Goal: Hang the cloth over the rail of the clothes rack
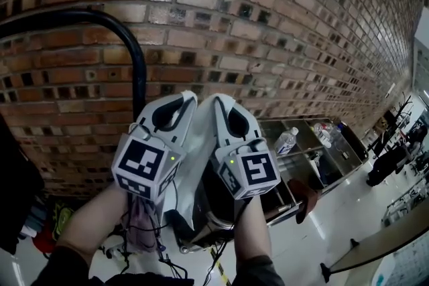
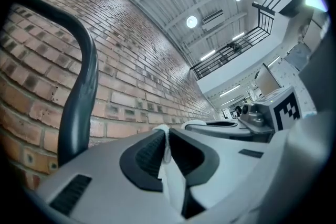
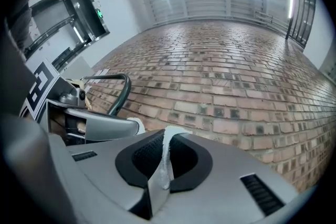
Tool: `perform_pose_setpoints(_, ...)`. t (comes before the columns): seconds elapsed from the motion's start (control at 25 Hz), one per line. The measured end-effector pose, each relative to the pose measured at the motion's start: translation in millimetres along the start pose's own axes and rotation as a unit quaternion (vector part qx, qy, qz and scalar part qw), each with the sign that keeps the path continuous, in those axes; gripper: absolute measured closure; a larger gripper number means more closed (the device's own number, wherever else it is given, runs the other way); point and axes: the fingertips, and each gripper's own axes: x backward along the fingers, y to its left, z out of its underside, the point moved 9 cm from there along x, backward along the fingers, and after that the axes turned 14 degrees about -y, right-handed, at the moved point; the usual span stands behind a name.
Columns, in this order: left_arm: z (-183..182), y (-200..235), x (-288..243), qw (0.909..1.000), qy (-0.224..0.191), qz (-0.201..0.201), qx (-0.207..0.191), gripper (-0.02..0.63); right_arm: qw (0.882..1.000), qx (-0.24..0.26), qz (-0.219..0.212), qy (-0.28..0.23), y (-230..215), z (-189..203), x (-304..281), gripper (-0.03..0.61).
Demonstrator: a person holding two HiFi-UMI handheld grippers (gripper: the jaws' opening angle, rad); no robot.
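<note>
A white cloth point(image 1: 196, 167) hangs between my two grippers, which are raised side by side in front of the brick wall. My left gripper point(image 1: 186, 99) is shut on one edge of the cloth point(image 2: 166, 150). My right gripper point(image 1: 222, 101) pinches the other edge of the cloth point(image 3: 166, 161). The black rail of the clothes rack point(image 1: 80, 15) arches above and to the left of the grippers, and its post point(image 1: 139, 87) drops just behind the left one. The rail point(image 2: 80, 89) stands left of the left jaws, and in the right gripper view the rail point(image 3: 123, 87) lies farther off to the left.
The brick wall point(image 1: 268, 23) fills the view close behind the rack. A metal shelf unit point(image 1: 315, 151) with a water bottle point(image 1: 286, 141) stands at lower right, beside a long table point(image 1: 382, 244). Cables and dark clothing point(image 1: 20, 204) lie at lower left.
</note>
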Motion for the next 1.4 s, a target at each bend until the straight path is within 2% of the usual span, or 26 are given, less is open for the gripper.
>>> perform_pose_setpoints(0.28,-19,7,-18,1.0000,-0.009,-0.003,-0.002,0.583,1.000,-0.009,-0.014,-0.005,-15,-13,-31,0.548)
perform_pose_setpoints(0.44,-47,13,-33,0.9997,-0.015,-0.002,-0.017,0.582,0.999,-0.015,-0.022,-0.030,-23,-34,-48,0.548)
perform_pose_setpoints(0.64,-81,26,-65,0.9999,-0.006,0.011,-0.009,0.583,0.998,-0.001,-0.014,-0.061,-32,-60,-63,0.548)
perform_pose_setpoints(0.72,-92,30,-72,0.9997,-0.006,0.013,-0.018,0.583,0.997,-0.001,-0.008,-0.071,-35,-68,-67,0.548)
perform_pose_setpoints(0.88,-111,34,-71,0.9992,-0.035,0.003,-0.018,0.583,0.996,0.000,-0.010,-0.092,-34,-83,-74,0.548)
perform_pose_setpoints(0.96,-123,33,-68,0.9974,-0.064,0.004,-0.034,0.581,0.993,0.009,-0.013,-0.116,-32,-92,-79,0.548)
perform_pose_setpoints(1.04,-138,29,-63,0.9923,-0.099,0.006,-0.073,0.581,0.988,0.021,-0.011,-0.150,-29,-103,-83,0.548)
perform_pose_setpoints(1.2,-173,22,-50,0.9733,-0.157,0.001,-0.167,0.581,0.976,0.033,-0.001,-0.213,-24,-123,-92,0.548)
perform_pose_setpoints(1.28,-188,26,-47,0.9713,-0.154,0.001,-0.182,0.580,0.973,0.040,-0.002,-0.228,-17,-129,-98,0.548)
perform_pose_setpoints(1.4,-205,43,-47,0.9754,-0.116,0.008,-0.187,0.581,0.970,0.048,-0.011,-0.239,-4,-134,-110,0.548)
